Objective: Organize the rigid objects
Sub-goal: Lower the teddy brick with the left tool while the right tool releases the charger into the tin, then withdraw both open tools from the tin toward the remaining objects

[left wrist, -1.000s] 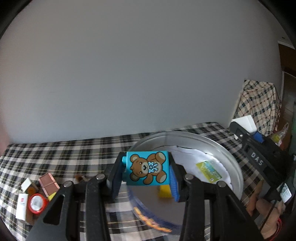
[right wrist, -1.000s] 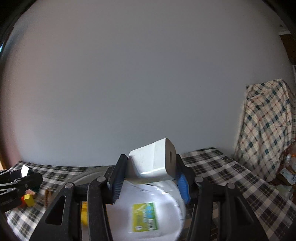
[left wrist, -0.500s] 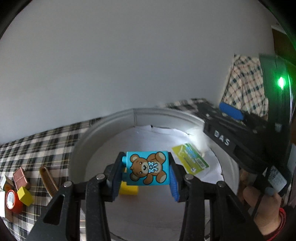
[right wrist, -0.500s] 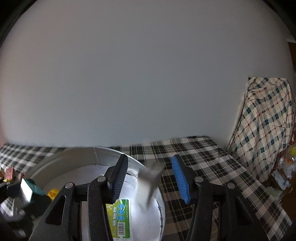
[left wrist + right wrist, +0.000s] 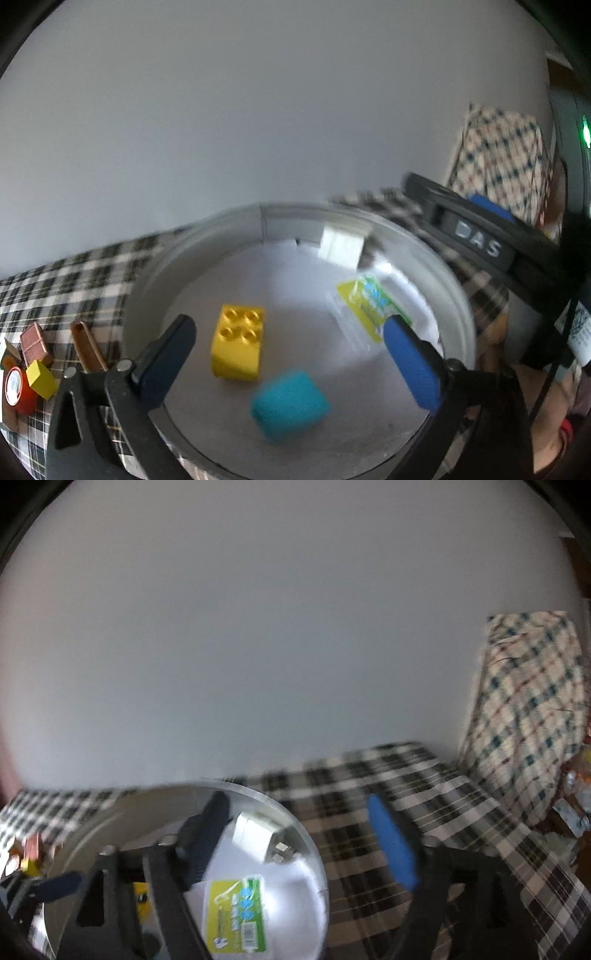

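Observation:
A round metal tin lined with white paper stands on the checked cloth. Inside lie a yellow toy brick, a blurred teal block, a white charger plug and a green-yellow packet. My left gripper is open and empty above the tin, over the teal block. My right gripper is open and empty at the tin's right rim; the white plug and the packet lie below it.
Left of the tin lie a brown strip, a brown block, a yellow cube and a red-rimmed round thing. A checked cloth drapes over something at the right. A grey wall stands behind.
Both grippers have opened. The teal bear block dropped from the left gripper into the tin, and the white plug dropped from the right gripper into the tin.

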A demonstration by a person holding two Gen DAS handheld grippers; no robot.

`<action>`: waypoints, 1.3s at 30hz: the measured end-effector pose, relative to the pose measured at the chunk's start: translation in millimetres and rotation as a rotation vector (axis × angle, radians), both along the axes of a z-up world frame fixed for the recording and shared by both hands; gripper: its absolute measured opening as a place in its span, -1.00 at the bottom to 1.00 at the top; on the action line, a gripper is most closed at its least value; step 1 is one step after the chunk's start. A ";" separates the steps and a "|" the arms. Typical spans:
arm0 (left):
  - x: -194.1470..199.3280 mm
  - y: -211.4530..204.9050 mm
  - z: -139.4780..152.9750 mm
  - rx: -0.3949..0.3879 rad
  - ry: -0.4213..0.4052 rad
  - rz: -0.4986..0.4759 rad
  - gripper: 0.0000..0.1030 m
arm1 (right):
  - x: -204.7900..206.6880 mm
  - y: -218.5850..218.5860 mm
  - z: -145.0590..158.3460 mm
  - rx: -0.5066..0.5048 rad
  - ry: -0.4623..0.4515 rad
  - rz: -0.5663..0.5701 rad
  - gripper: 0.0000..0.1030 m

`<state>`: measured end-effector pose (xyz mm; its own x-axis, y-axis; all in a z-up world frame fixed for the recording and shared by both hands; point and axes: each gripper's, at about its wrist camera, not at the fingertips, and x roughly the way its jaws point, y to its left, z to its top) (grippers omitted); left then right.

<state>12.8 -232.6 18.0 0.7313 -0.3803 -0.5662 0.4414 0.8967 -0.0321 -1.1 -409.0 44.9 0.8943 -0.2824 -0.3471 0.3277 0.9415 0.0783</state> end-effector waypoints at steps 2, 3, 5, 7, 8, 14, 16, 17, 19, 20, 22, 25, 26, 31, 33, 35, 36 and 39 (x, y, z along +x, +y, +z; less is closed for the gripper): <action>-0.2 6.2 3.6 0.003 -0.025 0.024 0.99 | -9.7 -5.8 4.2 0.014 -0.051 -0.035 0.72; 0.1 10.4 4.4 0.003 -0.032 0.038 0.99 | -14.8 -9.8 5.7 0.027 -0.077 -0.056 0.74; 0.9 22.2 6.5 -0.003 -0.042 0.060 0.99 | -18.9 -16.5 6.0 0.053 -0.097 -0.080 0.76; 2.1 40.0 13.7 -0.023 -0.067 0.091 0.99 | -20.3 -23.9 5.2 0.086 -0.102 -0.095 0.76; 3.8 55.6 20.0 -0.045 -0.086 0.131 0.99 | -21.4 -28.0 4.7 0.109 -0.106 -0.103 0.76; 9.7 118.0 28.2 -0.078 -0.154 0.334 0.99 | -27.4 -37.8 1.7 0.176 -0.133 -0.125 0.76; 12.3 124.8 22.0 -0.046 -0.148 0.363 0.99 | -30.3 -35.8 1.0 0.160 -0.145 -0.138 0.76; 12.7 127.1 19.1 -0.041 -0.143 0.366 0.99 | -31.3 -33.0 1.0 0.145 -0.149 -0.150 0.76; 12.1 129.7 15.2 -0.028 -0.145 0.371 0.99 | -33.9 -26.4 0.6 0.109 -0.159 -0.179 0.76; 11.3 130.8 13.4 -0.017 -0.153 0.375 0.99 | -36.4 -21.4 0.8 0.084 -0.175 -0.192 0.76; 10.8 132.7 9.9 0.004 -0.165 0.382 0.99 | -40.7 -13.0 0.9 0.054 -0.193 -0.204 0.76; 10.3 132.7 3.1 0.051 -0.176 0.389 0.99 | -46.1 1.4 0.9 0.020 -0.211 -0.222 0.76; 9.3 133.2 1.0 0.062 -0.176 0.389 0.99 | -47.8 7.4 1.0 0.013 -0.215 -0.226 0.76; 8.5 134.9 -3.3 0.076 -0.171 0.382 0.99 | -48.8 30.6 -0.9 -0.074 -0.206 -0.205 0.76; 7.3 135.8 -5.5 0.088 -0.166 0.375 0.99 | -48.6 41.3 -2.1 -0.119 -0.194 -0.190 0.76; 4.5 137.6 -4.5 0.078 -0.175 0.367 0.99 | -51.5 49.9 -2.6 -0.153 -0.198 -0.178 0.76; 2.9 138.4 -3.8 0.074 -0.180 0.366 0.99 | -52.5 53.4 -3.1 -0.166 -0.199 -0.175 0.76; -0.2 139.6 -3.5 0.072 -0.181 0.353 0.99 | -55.1 59.9 -4.0 -0.183 -0.191 -0.171 0.76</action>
<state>12.5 -93.0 14.5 0.9003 -0.0516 -0.4322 0.0985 0.9913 0.0868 -56.3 -349.2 40.9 0.8728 -0.4763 -0.1068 0.4779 0.8784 -0.0115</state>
